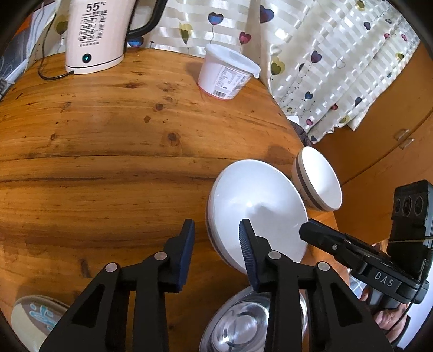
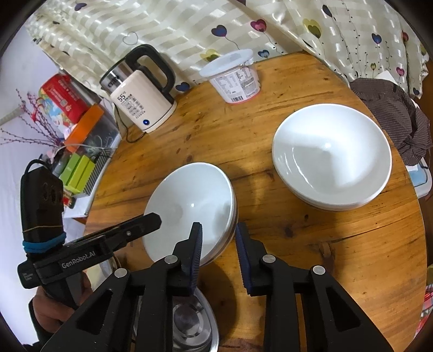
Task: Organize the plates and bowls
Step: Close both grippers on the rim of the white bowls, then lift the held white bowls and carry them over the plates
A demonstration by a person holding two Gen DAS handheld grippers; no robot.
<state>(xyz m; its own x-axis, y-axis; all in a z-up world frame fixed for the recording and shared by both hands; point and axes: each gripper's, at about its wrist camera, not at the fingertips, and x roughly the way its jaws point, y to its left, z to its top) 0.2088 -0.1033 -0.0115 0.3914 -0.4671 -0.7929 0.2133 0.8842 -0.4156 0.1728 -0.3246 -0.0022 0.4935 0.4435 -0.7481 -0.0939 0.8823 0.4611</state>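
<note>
A white bowl sits on the round wooden table. My left gripper is open, its jaws straddling the bowl's left rim. My right gripper is open, its jaws straddling the same bowl's right rim. A stack of white plates lies further right; in the left wrist view it shows as a striped stack. A steel bowl sits below the grippers at the near edge.
A cream electric kettle and a lidded white tub stand at the table's far side. A patterned dish lies at the near left. A curtain hangs behind; dark cloth is at right.
</note>
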